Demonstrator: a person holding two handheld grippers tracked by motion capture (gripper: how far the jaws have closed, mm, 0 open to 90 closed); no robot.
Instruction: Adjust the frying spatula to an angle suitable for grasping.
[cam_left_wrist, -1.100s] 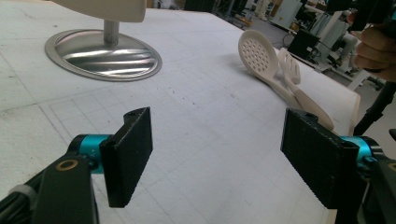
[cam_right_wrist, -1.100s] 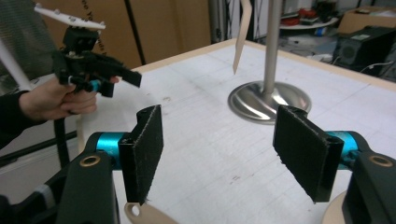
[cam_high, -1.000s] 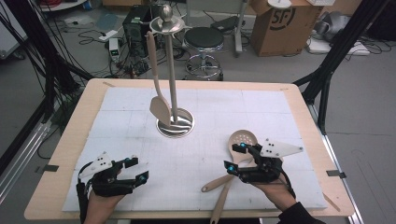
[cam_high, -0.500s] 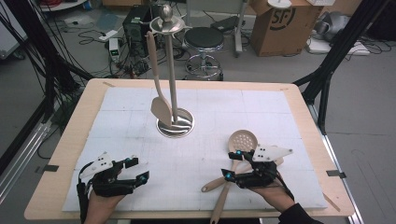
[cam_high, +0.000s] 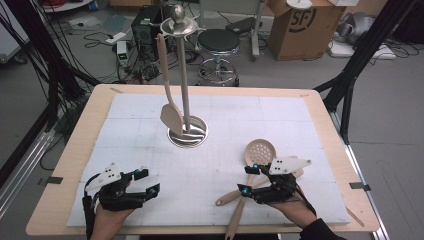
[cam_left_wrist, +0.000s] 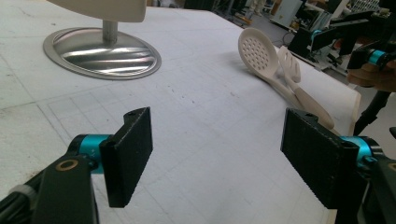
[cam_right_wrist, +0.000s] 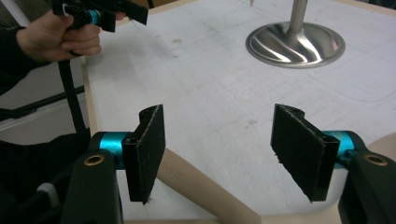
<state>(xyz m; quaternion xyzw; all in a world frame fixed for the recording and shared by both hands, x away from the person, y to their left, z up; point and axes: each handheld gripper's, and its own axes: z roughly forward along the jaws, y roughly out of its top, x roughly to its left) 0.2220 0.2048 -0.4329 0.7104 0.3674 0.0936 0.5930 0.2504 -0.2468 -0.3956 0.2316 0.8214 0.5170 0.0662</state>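
the right gripper (cam_high: 246, 180) has crept toward the slotted spoon (cam_high: 259, 151)'s handle, jaws spread, seemingly nothing pinched yet; left gripper (cam_high: 145, 182) spread, idle.

Pretty even indoor light, soft shadows under the utensils on the white tabletop (cam_high: 310, 125), streaky glare on the shiny metal stand base (cam_left_wrist: 102, 51), and the gripper views go blurry toward the far edges.

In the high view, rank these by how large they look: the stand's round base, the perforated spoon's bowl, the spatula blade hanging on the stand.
1. Base, largest.
2. Spoon bowl and spatula blade: look alike; the blade hangs nearer the camera, so unranked.
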